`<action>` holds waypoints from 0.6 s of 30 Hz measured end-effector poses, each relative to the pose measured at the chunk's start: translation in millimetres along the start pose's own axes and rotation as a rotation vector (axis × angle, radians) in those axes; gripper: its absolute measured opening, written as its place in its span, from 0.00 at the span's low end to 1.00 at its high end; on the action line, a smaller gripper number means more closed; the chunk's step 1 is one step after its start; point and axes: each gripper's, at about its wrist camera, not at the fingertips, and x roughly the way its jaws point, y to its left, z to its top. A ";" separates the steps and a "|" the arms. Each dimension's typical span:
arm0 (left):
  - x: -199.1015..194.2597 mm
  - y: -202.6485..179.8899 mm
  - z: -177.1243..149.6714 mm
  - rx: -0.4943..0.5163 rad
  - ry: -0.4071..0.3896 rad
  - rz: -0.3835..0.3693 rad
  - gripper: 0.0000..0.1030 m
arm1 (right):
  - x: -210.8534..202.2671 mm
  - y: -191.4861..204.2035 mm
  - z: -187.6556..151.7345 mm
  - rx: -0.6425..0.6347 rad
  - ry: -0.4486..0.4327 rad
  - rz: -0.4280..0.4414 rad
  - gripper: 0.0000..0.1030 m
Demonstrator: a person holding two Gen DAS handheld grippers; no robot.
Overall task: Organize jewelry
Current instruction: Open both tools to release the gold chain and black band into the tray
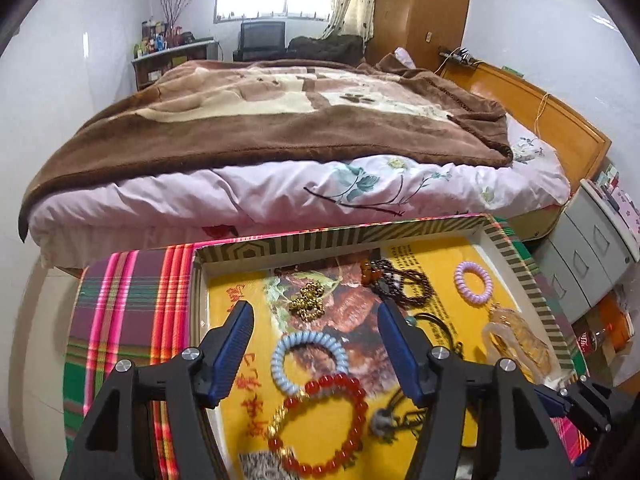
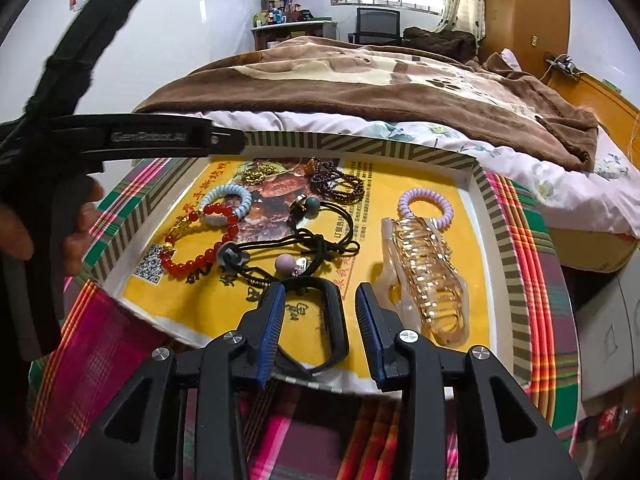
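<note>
Currently both grippers over a shallow striped-rim tray [image 2: 494, 216] lined with yellow printed paper, set on a plaid cloth [image 2: 116, 344] beside a bed [image 1: 280, 120].

Left gripper [image 1: 316, 316]: jaws spread wide, nothing between them. Hovering above tray's near-left portion. Directly under the gap in left wrist view: pale blue coil hair tie [image 1: 308, 356], overlapped at its near side by red bead bracelet [image 1: 320, 424] with gold charm section. Farther in: small gold bead bracelet [image 1: 307, 301]; dark garnet-coloured bead bracelet [image 1: 404, 284] to its right. Contact with any item not seen.

Right gripper [image 2: 320, 296]: jaws parted, empty. Positioned at tray's near edge, over a black band [image 2: 320, 320] lying flat on the yellow liner; left fingertip appears just above or beside the band, touching not determinable.

Other tray contents, right wrist view: clear amber-toned hair claw clip [image 2: 424, 276] at right, long axis near-to-far; lilac coil hair tie [image 2: 426, 208] touching its far end; black elastic cords with beads [image 2: 316, 232] tangled at centre, between red bracelet and claw clip.

Left gripper body and holding hand [image 2: 76, 236] visible at left edge of right wrist view, above tray's left rim.
</note>
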 end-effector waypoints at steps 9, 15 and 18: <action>-46.3 -9.3 -14.8 0.000 -0.044 0.007 0.67 | -25.1 0.6 -6.2 0.024 -0.034 -0.003 0.37; -80.2 -17.3 -39.0 -0.007 -0.077 0.057 0.72 | -43.7 -1.0 -14.9 0.062 -0.053 -0.004 0.37; -92.7 -22.7 -54.7 -0.008 -0.082 0.076 0.72 | -52.4 -1.5 -20.7 0.080 -0.062 -0.005 0.42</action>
